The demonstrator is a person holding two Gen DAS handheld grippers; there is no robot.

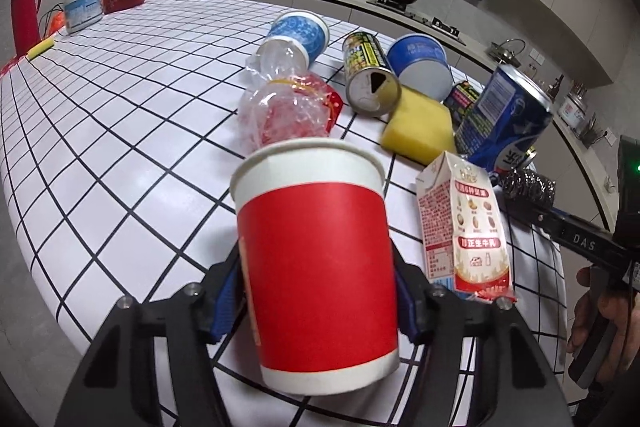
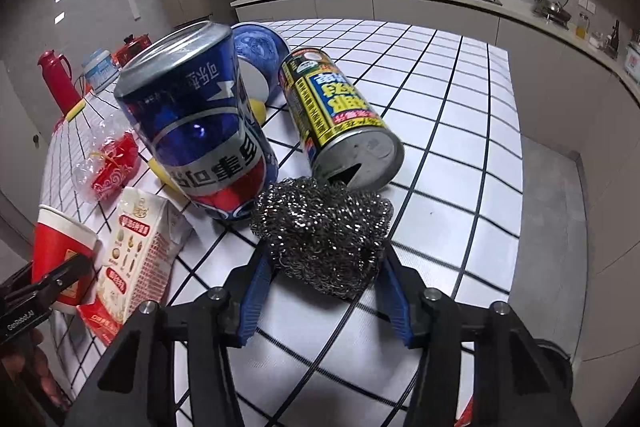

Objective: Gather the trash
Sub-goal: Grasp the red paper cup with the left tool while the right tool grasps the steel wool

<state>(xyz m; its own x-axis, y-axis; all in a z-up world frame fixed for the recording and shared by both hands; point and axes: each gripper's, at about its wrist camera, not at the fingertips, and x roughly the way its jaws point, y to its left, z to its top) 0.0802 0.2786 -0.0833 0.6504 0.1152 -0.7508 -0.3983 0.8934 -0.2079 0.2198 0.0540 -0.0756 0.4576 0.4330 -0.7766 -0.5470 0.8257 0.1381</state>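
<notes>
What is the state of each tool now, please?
Left tool: closed on the red paper cup.
Right tool: closed on the steel wool scrubber.

Red paper cup (image 1: 316, 267), white-rimmed, upright, clamped between left jaws. Steel wool scourer (image 2: 324, 239), silvery tangled ball, squeezed between right jaws. Milk carton (image 1: 464, 227) upright, just right of left jaws.

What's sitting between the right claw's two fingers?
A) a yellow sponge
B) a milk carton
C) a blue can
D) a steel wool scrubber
D: the right claw has its blue pads against both sides of the steel wool scrubber on the checked table.
</notes>
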